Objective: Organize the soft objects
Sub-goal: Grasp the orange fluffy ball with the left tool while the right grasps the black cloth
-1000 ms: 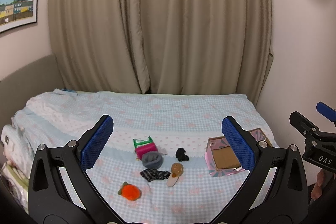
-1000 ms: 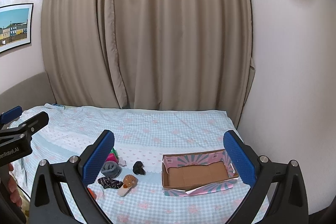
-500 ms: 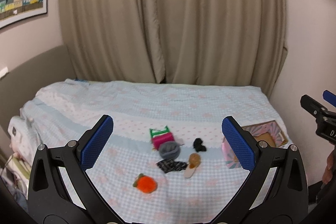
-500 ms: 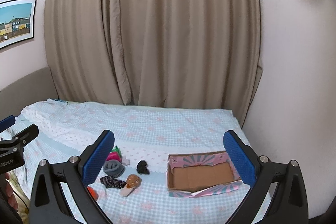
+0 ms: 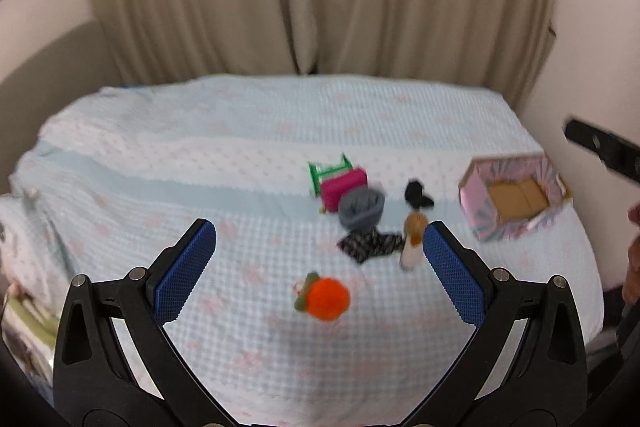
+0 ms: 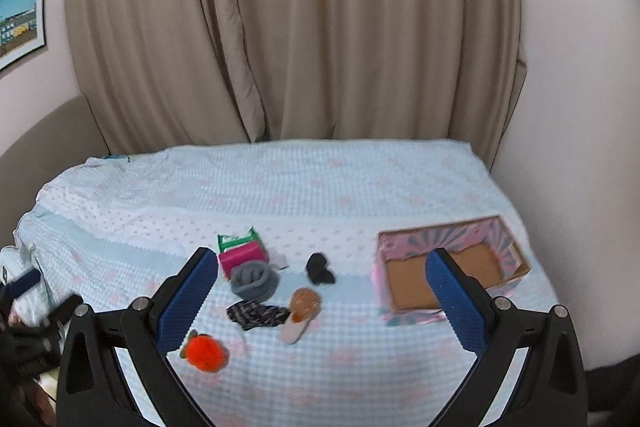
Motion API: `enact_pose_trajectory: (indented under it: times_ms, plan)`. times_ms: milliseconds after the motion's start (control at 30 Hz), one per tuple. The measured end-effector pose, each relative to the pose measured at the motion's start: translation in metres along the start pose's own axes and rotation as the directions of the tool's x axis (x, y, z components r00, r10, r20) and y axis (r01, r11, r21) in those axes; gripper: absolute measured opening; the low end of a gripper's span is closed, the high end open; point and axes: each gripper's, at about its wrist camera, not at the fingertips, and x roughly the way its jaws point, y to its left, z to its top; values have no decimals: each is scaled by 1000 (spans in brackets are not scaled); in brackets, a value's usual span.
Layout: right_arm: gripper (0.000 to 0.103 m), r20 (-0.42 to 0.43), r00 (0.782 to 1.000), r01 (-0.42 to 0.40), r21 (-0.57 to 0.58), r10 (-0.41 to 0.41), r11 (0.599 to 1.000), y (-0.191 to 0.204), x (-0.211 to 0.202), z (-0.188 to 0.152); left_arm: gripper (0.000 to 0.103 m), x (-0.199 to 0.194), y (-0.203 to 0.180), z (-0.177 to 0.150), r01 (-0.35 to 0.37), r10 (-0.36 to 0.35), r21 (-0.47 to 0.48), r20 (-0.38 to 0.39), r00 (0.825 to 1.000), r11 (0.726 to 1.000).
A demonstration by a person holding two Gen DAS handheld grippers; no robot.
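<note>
Beige curtains back your bed (image 5: 160,163); both your grippers, left (image 5: 320,267) and right (image 6: 322,301), gape empty above toys beside a box (image 6: 448,239).

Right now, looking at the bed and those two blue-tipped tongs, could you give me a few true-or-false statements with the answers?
1. The pink box already holds the orange plush toy. False: the box shows only its bare cardboard floor; the orange plush toy lies on the bedspread.
2. The left tongs are open and hold nothing. True.
3. The grey rolled sock sits right beside the magenta item. True.
4. The right tongs are clamped on the small black item. False: they are open, and the small black item lies on the bedspread.
5. Beige curtains hang behind the bed. True.
</note>
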Motion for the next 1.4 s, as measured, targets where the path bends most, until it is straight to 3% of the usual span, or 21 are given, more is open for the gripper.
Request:
enact_pose_trajectory:
  times_ms: [200, 467, 700, 900, 1033, 1100, 1267, 1400]
  plan:
    - [103, -42, 999, -2, 12, 3, 1000, 47, 56, -22, 103, 72, 14, -35, 120, -110, 89, -109, 988, 989]
    - [103, -78, 995, -73, -136, 63, 988, 95, 140, -70, 103, 168, 10, -92, 219, -186, 163, -198, 962, 962]
    - [103, -154, 984, -127, -267, 88, 955, 112, 220, -130, 102, 231, 0, -137, 252, -202, 178, -256, 945, 951]
    - [102, -199, 973, -178, -310, 120, 934, 109, 275, -166, 102, 261, -10, -160, 250, -195, 196, -263, 945, 948]
    - [98, -235, 960, -227, -345, 150, 911, 118, 302, -182, 99, 274, -14, -168, 246, -188, 200, -273, 944, 948]
    - [90, -261, 951, -255, -346, 169, 903, 119, 314, -189, 98, 281, -14, -169, 247, -187, 204, -273, 944, 947]
    - [76, -278, 947, -263, -391, 159, 882, 121, 330, -197, 81, 292, -12, -171, 222, -155, 220, -286, 946, 950]
    - [66, -283, 946, -266, -408, 156, 873, 113, 338, -197, 58, 295, -5, -164, 210, -152, 192, -278, 948, 959]
